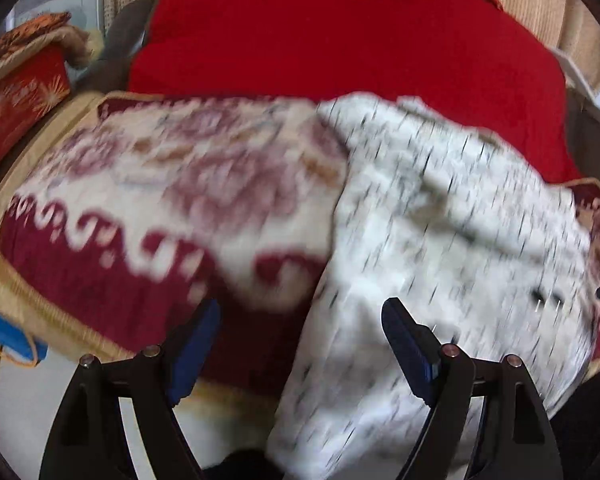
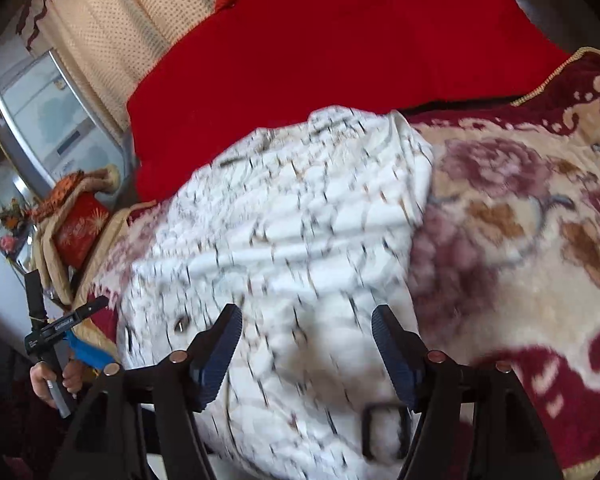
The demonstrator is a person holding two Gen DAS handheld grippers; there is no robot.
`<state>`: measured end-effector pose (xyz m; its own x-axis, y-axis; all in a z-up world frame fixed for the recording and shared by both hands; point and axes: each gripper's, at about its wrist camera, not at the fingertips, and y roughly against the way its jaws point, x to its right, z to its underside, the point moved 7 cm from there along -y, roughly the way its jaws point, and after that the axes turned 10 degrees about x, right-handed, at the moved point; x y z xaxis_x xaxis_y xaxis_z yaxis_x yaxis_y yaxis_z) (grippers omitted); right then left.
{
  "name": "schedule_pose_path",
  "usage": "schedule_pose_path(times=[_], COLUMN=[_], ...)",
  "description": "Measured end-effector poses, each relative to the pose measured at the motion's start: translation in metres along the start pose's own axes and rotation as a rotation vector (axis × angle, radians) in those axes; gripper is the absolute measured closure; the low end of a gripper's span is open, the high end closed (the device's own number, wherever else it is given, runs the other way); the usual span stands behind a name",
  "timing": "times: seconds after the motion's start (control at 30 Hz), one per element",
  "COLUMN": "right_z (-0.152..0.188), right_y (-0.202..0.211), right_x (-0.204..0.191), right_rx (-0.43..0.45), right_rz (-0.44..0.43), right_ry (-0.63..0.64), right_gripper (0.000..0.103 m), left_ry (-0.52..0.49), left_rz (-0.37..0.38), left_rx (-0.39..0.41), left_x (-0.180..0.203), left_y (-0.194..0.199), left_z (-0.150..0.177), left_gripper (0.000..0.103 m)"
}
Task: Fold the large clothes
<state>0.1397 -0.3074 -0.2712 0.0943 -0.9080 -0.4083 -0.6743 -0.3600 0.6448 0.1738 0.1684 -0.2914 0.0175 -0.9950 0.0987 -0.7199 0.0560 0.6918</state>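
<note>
- Left wrist: your left gripper (image 1: pixel 300 344) has jaws apart, nothing held; white garment (image 1: pixel 440 240) lies on the floral blanket (image 1: pixel 160 184), front of the red cushion (image 1: pixel 340 40).
- Right wrist: right gripper (image 2: pixel 306 352) also apart over the garment's buckle (image 2: pixel 386 430) end. Risk, imo: pinching blanket w/ garment drags both.

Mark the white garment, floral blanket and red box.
white garment (image 2: pixel 300 232): right wrist view, middle of its crumpled top.
floral blanket (image 1: pixel 172 184): left wrist view, patterned centre left of the garment.
red box (image 1: pixel 24 100): left wrist view, front face.
</note>
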Motion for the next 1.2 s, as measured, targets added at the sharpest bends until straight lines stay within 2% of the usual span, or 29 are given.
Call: schedule_pose_path(times=[0.07, 0.17, 0.27, 0.37, 0.53, 0.63, 0.67, 0.8, 0.97, 1.03, 1.07, 1.1, 1.13, 1.2], right_z=[0.012, 0.031, 0.054, 0.081, 0.124, 0.142, 0.148, 0.170, 0.199, 0.201, 0.199, 0.198, 0.196, 0.195], right_y=[0.009, 0.023, 0.037, 0.045, 0.045, 0.037, 0.031, 0.006, -0.030, -0.033, -0.032, -0.029, -0.026, -0.017], right_x=[0.003, 0.005, 0.008, 0.019, 0.043, 0.052, 0.055, 0.064, 0.079, 0.081, 0.078, 0.076, 0.075, 0.069], right_rx=[-0.027, -0.076, -0.150, -0.255, -0.406, -0.464, -0.486, -0.541, -0.604, -0.589, -0.583, -0.574, -0.565, -0.557], right_rz=[0.018, 0.043, 0.075, 0.118, 0.152, 0.171, 0.161, 0.165, 0.214, 0.220, 0.196, 0.181, 0.179, 0.176], right_ry=[0.016, 0.059, 0.121, 0.174, 0.165, 0.156, 0.130, 0.082, 0.016, 0.001, -0.009, -0.011, -0.004, 0.019], right_gripper=[0.032, 0.032, 0.032, 0.032, 0.032, 0.032, 0.032, 0.032, 0.032, 0.038, 0.054, 0.072, 0.074, 0.086], left_ry=[0.025, 0.054, -0.022, -0.129, -0.229, -0.283, -0.297, -0.351, -0.352, -0.327, -0.314, -0.300, -0.285, -0.249], left_rz=[-0.007, 0.050, -0.002, -0.028, -0.056, -0.051, -0.059, -0.046, -0.027, -0.028, -0.002, 0.023, 0.048, 0.091], left_rx=[-0.064, -0.126, -0.165, -0.242, -0.338, -0.474, -0.495, -0.533, -0.555, -0.551, -0.543, -0.530, -0.518, -0.499], left_x=[-0.012, -0.013, -0.011, -0.002, 0.004, 0.011, 0.011, 0.021, 0.028, 0.027, 0.029, 0.031, 0.033, 0.034], left_y=[-0.001, -0.001, -0.004, -0.012, -0.025, -0.041, -0.045, -0.053, -0.064, -0.069, -0.069, -0.067, -0.065, -0.060], left_z=[0.019, 0.031, 0.044, 0.068, 0.093, 0.120, 0.125, 0.140, 0.148, 0.149, 0.147, 0.144, 0.142, 0.137], left_gripper=[0.020, 0.020, 0.020, 0.020, 0.020, 0.020, 0.020, 0.020, 0.020, 0.020, 0.027, 0.049, 0.059, 0.082])
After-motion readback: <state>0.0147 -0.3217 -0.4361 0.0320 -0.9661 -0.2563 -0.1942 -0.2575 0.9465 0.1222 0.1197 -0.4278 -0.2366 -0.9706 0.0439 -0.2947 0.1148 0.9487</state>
